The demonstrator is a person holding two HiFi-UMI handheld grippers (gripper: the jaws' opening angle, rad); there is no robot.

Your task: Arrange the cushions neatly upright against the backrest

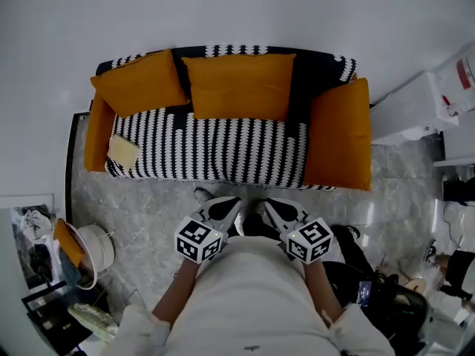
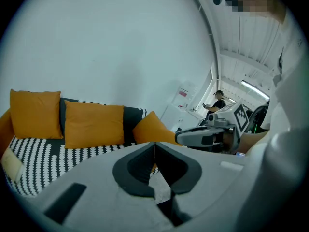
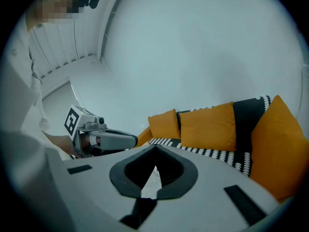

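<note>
Left gripper and right gripper are held clenched and empty at 6 o'clock. Open floor is noted before the front edge of the sofa. Cushions are propped at 12.

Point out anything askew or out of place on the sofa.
The left cushion looks tilted beside the squarer middle cushion. A small pale object, which I cannot identify, lies loose on the sofa seat by the left armrest.
</note>
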